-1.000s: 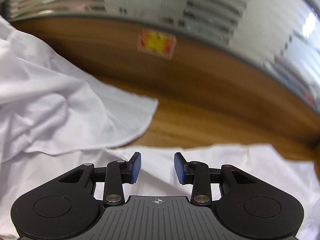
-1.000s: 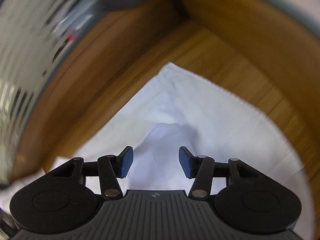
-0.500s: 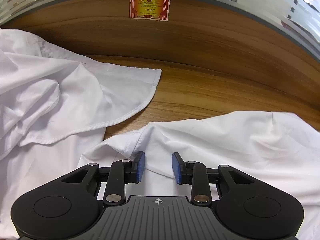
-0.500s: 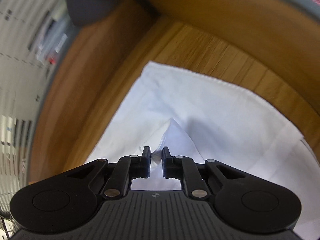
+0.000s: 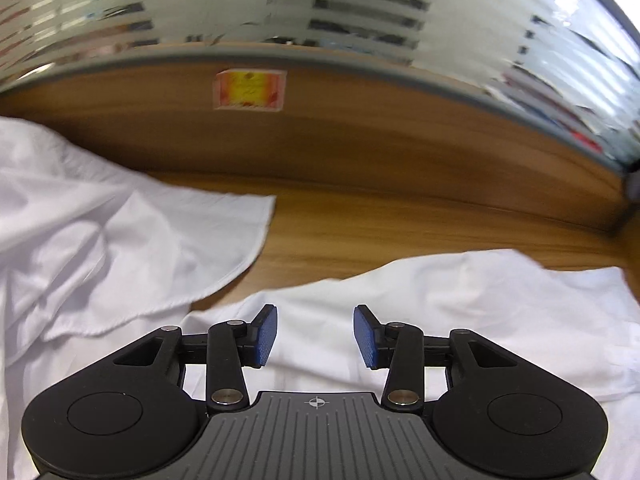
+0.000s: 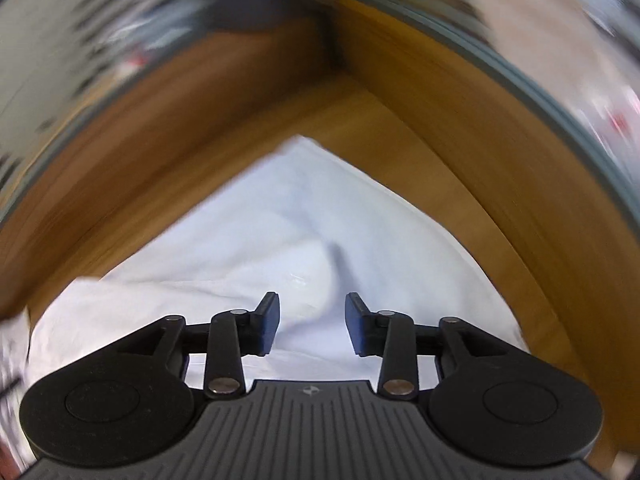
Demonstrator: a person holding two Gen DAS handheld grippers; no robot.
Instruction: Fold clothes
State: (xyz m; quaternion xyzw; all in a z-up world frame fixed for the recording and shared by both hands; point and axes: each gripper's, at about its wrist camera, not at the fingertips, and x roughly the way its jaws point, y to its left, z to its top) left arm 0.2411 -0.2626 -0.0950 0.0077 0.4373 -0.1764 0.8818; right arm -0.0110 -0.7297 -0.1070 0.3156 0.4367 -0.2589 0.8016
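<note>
A white garment (image 5: pixel 460 304) lies rumpled on the wooden table (image 5: pixel 360 232); one hemmed flap (image 5: pixel 168 240) spreads out at the left. My left gripper (image 5: pixel 315 334) hovers over the cloth, its jaws opening, with nothing pinched between the blue pads (image 5: pixel 267 334). In the right wrist view a pointed corner of the white garment (image 6: pixel 304 216) lies flat toward the table's corner. My right gripper (image 6: pixel 312 326) hangs above it, jaws opening, and the cloth sits below the pads, not clamped.
A raised wooden rim (image 5: pixel 360 144) with a grey edge runs along the table's far side and carries a red-and-yellow sticker (image 5: pixel 249 90). Two wooden rims meet in a corner (image 6: pixel 332 68) just beyond the cloth's point. Striped frosted glass (image 5: pixel 320 8) stands behind.
Both grippers had pinched folds of the white cloth half a second ago; now both have let go, spread their jaws and lifted. The raised fold under the right gripper has dropped flat.
</note>
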